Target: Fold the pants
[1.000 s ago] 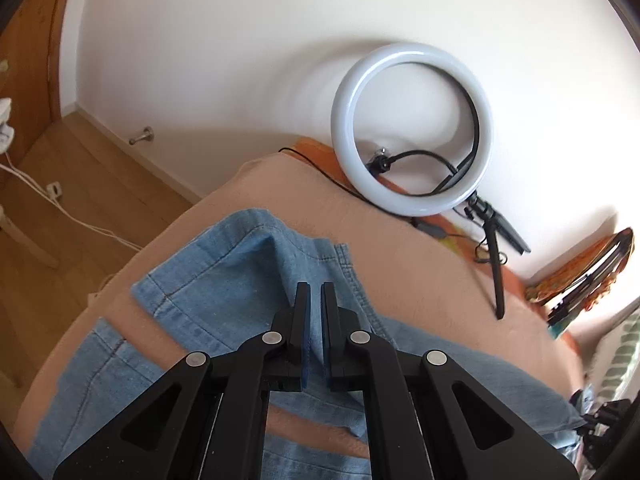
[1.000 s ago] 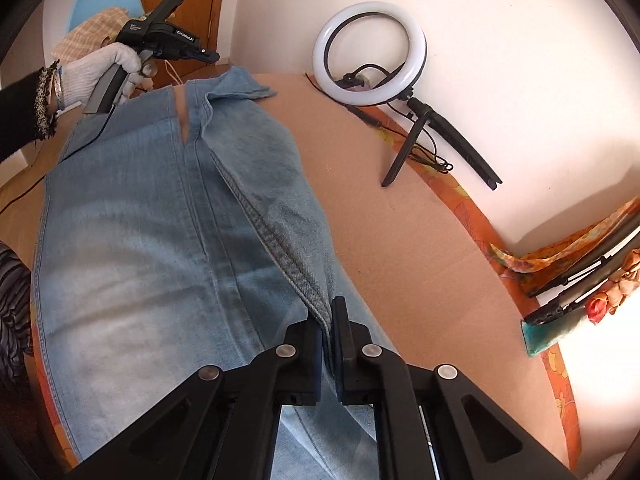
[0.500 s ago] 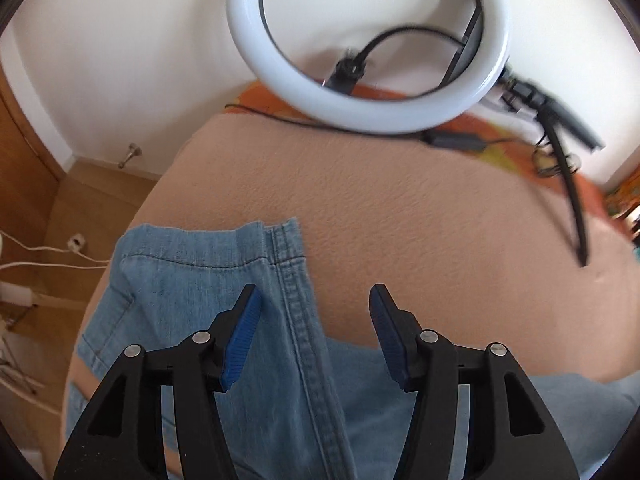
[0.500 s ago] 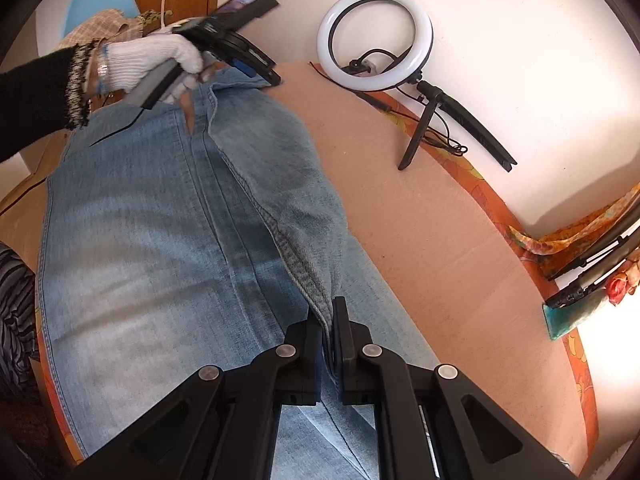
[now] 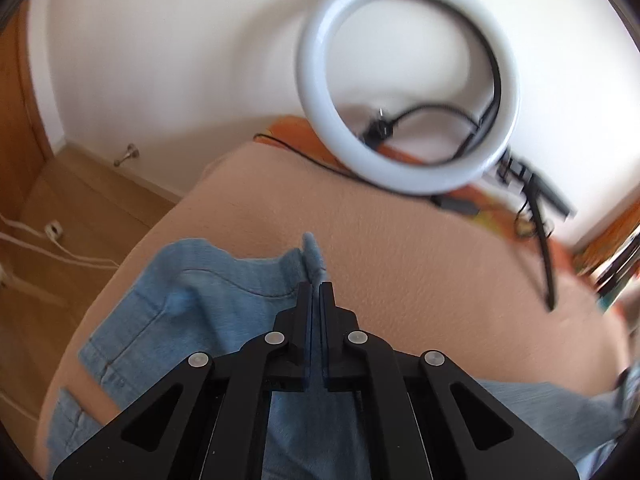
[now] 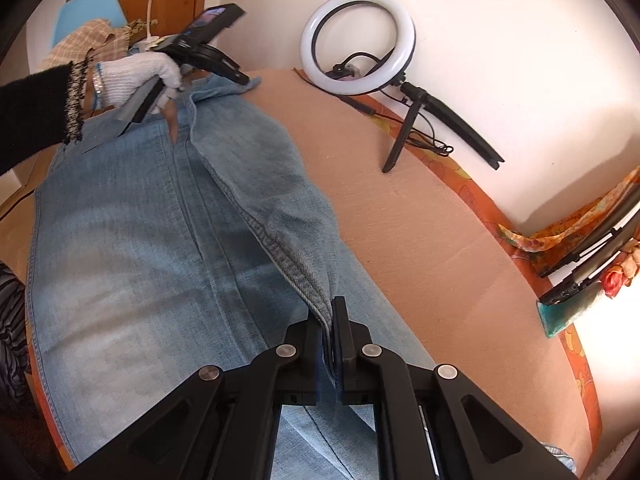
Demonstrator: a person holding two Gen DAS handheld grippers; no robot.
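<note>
Both tools pinching jeans on the peach bed cover.
Bed cover (image 6: 420, 232) carries the jeans (image 6: 132, 248), spread lengthwise, one leg folded over along middle w/ seam edge raised. Ring light (image 6: 358, 42) on tripod stands near the wall, apart from the denim. Right tool (image 6: 328, 316): fingers pressed together on the seam edge, near end. Left tool (image 5: 316, 292): fingers nearly touching, hem corner of denim sticking up betw. them; in right wrist view it's held by a white-gloved hand (image 6: 138, 76) at far end.
</note>
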